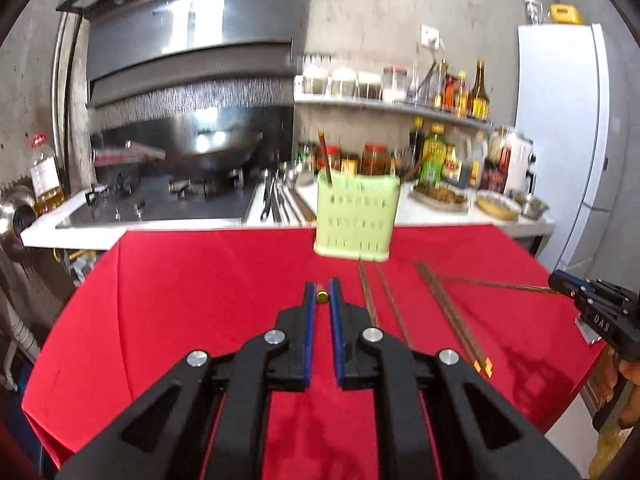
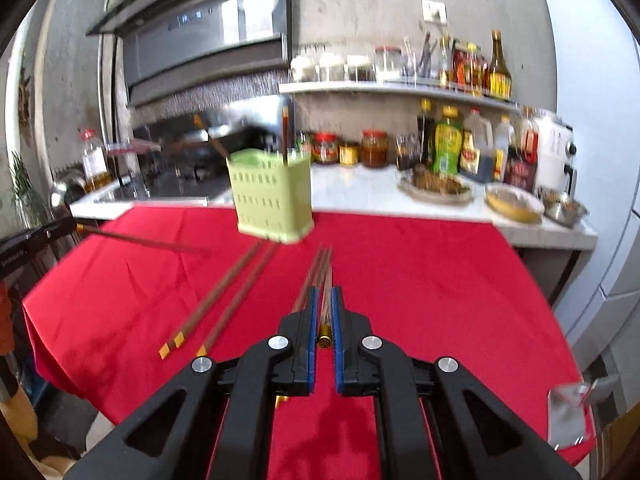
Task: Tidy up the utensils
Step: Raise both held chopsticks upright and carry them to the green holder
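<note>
A red cloth (image 1: 192, 304) is lying under my jaws, with a green holder (image 1: 356, 216) standing ahead, two chopsticks leaning in it. My right gripper (image 2: 325, 300), marked "DAS", is pinching a chopstick (image 2: 324, 338) pointing ahead. My left gripper (image 1: 322, 285) is clamping another chopstick (image 1: 321, 297) end-on. Loose chopsticks (image 2: 224, 300) are lying lengthwise toward the holder, left of my right jaws.

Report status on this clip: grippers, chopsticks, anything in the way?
Left gripper shut on one chopstick; right gripper shut on another. Green holder upright ahead, two sticks inside. Loose chopsticks on red cloth. Path clear.
</note>
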Motion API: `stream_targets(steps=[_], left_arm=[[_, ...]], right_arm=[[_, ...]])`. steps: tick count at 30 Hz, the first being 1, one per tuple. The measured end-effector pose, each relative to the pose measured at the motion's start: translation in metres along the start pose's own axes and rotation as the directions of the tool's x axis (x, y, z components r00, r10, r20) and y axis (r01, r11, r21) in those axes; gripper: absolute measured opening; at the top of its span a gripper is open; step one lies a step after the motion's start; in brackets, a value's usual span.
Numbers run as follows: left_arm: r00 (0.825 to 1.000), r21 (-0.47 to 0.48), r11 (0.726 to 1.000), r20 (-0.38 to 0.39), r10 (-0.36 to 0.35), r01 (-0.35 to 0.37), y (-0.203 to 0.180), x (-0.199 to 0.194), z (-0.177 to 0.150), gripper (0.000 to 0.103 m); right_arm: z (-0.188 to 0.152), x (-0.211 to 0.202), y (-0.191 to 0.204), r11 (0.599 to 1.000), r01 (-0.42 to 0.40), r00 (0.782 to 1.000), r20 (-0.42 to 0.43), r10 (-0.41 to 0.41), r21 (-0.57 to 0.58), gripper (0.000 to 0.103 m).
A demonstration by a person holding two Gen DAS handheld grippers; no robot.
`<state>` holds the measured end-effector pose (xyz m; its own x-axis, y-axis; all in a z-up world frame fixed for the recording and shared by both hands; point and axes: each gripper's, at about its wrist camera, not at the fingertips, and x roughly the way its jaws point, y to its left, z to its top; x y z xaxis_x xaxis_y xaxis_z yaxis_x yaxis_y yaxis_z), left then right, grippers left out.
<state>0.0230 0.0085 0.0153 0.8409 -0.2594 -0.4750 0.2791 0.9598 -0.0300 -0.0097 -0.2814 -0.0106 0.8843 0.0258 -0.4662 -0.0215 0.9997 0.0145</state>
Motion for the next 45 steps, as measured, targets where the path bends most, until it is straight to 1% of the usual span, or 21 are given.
stream_targets(steps=[2, 4, 8, 13, 15, 17, 20, 22, 24, 25, 28, 31, 34, 36, 38, 40, 45], left_arm=[[1.000, 0.003, 1.000, 0.029, 0.000, 0.000, 0.001, -0.003, 0.012, 0.007], [0.999, 0.005, 1.000, 0.049, -0.002, 0.001, 0.001, -0.004, 0.022, 0.007], [0.997, 0.009, 1.000, 0.080, -0.014, 0.014, 0.004, -0.009, 0.039, 0.007], [0.994, 0.019, 0.999, 0.104, -0.028, 0.026, 0.006, -0.015, 0.054, 0.007], [0.995, 0.025, 0.999, 0.096, -0.040, 0.038, 0.006, -0.012, 0.057, 0.007], [0.994, 0.030, 0.999, 0.103, -0.031, 0.028, 0.006, -0.007, 0.060, 0.007], [0.994, 0.022, 0.999, 0.107, -0.035, 0.033, 0.009, -0.002, 0.064, 0.007], [0.993, 0.032, 0.999, 0.119, -0.014, 0.010, 0.006, 0.003, 0.064, 0.007], [0.994, 0.049, 0.999, 0.112, 0.009, -0.014, 0.001, 0.010, 0.059, 0.007], [0.995, 0.057, 0.998, 0.095, 0.010, -0.015, -0.001, 0.014, 0.057, 0.007], [1.000, 0.066, 0.998, -0.011, 0.005, -0.005, -0.005, 0.038, 0.042, 0.007], [0.998, 0.077, 0.997, -0.066, 0.020, -0.015, -0.008, 0.058, 0.026, 0.007], [0.995, 0.052, 0.999, -0.103, 0.017, -0.011, -0.002, 0.069, 0.014, 0.007], [0.995, 0.051, 0.998, -0.101, 0.028, -0.023, -0.001, 0.069, 0.010, 0.007], [0.994, 0.041, 0.999, -0.104, 0.014, -0.010, 0.001, 0.067, 0.009, 0.007], [0.996, 0.047, 0.999, -0.088, 0.024, -0.020, 0.000, 0.063, 0.010, 0.007], [0.998, 0.040, 0.999, -0.059, 0.009, -0.007, 0.001, 0.057, 0.019, 0.007]], right_arm=[[0.019, -0.004, 0.000, 1.000, 0.007, 0.999, 0.033, -0.007, -0.008, 0.007], [0.035, -0.006, -0.002, 1.000, 0.000, 0.999, 0.049, 0.000, -0.009, 0.007], [0.067, -0.006, -0.006, 1.000, 0.014, 0.997, 0.073, -0.012, -0.024, 0.006], [0.090, -0.001, -0.008, 0.999, 0.026, 0.995, 0.092, -0.023, -0.037, 0.006], [0.095, 0.004, -0.008, 0.999, 0.035, 0.995, 0.091, -0.031, -0.042, 0.006], [0.098, 0.010, -0.008, 0.997, 0.055, 0.993, 0.103, -0.050, -0.048, 0.007], [0.100, 0.015, -0.009, 0.996, 0.069, 0.992, 0.112, -0.063, -0.051, 0.007], [0.098, 0.021, -0.010, 0.995, 0.076, 0.992, 0.106, -0.070, -0.057, 0.008], [0.093, 0.027, -0.011, 0.997, 0.052, 0.995, 0.091, -0.046, -0.063, 0.008], [0.090, 0.032, -0.011, 0.997, 0.039, 0.997, 0.075, -0.034, -0.066, 0.008], [0.076, 0.044, -0.007, 0.996, 0.029, 0.999, 0.031, -0.026, -0.086, 0.008], [0.061, 0.055, -0.003, 0.996, 0.012, 1.000, -0.015, -0.014, -0.091, 0.007], [0.046, 0.066, 0.000, 0.996, 0.001, 0.999, -0.053, -0.005, -0.085, 0.007], [0.041, 0.067, 0.000, 0.997, 0.002, 0.999, -0.053, -0.007, -0.083, 0.007], [0.041, 0.065, 0.000, 0.997, 0.000, 0.998, -0.058, -0.004, -0.079, 0.006], [0.043, 0.064, -0.002, 0.997, 0.004, 0.998, -0.055, -0.008, -0.075, 0.006], [0.051, 0.062, -0.006, 0.997, 0.015, 0.999, -0.040, -0.018, -0.074, 0.006]])
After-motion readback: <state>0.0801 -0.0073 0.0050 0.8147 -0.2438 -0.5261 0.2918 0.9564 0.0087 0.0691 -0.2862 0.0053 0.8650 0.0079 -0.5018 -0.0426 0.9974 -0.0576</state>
